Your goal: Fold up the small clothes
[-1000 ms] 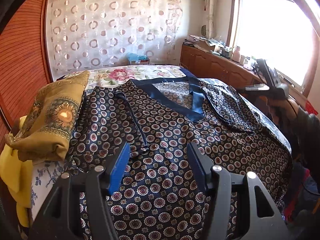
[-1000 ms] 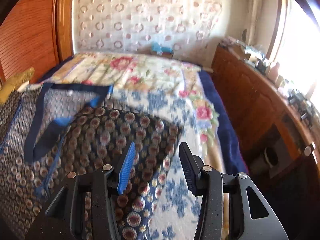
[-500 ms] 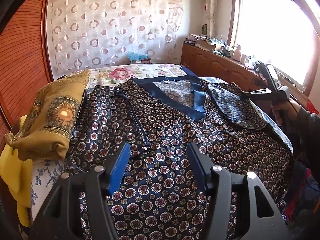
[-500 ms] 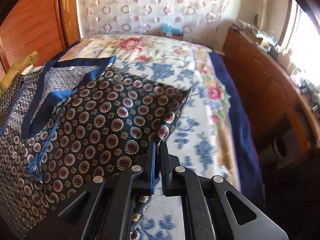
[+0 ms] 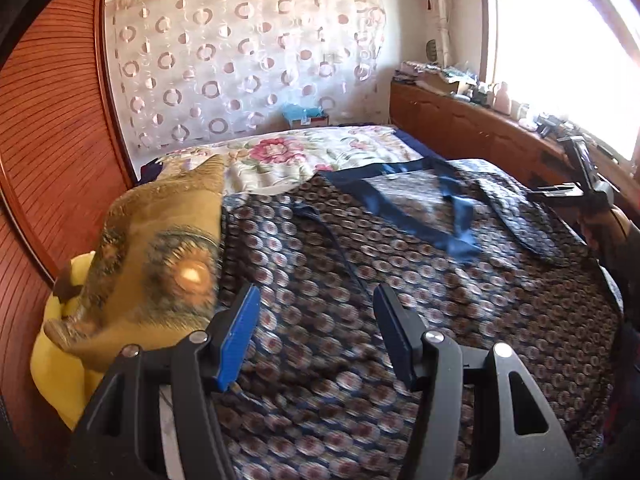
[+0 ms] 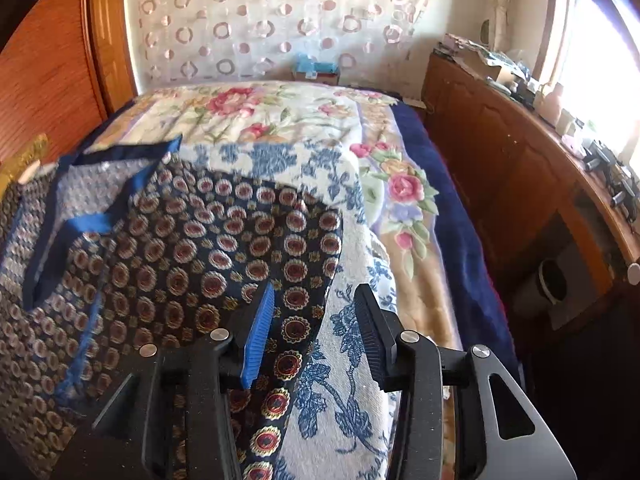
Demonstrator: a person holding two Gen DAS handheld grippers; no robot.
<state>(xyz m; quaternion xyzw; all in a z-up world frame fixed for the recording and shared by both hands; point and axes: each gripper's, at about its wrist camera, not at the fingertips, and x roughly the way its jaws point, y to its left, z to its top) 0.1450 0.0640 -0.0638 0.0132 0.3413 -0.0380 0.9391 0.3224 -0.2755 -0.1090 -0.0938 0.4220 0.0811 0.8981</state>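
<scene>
A dark navy garment with red-and-cream circle print and blue satin trim lies spread flat on the bed. My left gripper is open and empty, hovering over the garment's near left part. My right gripper is open over the garment's right sleeve, whose edge lies between its fingers, not pinched. The right gripper also shows in the left wrist view at the far right edge of the garment.
A gold patterned cushion and yellow cloth lie at the bed's left. A floral blanket covers the bed. A wooden cabinet with clutter runs along the right under the window. A wooden wall panel stands left.
My right gripper shut on the sleeve edge half a second ago and has now opened, letting it go. My left gripper has shifted left, toward the gold cushion.
</scene>
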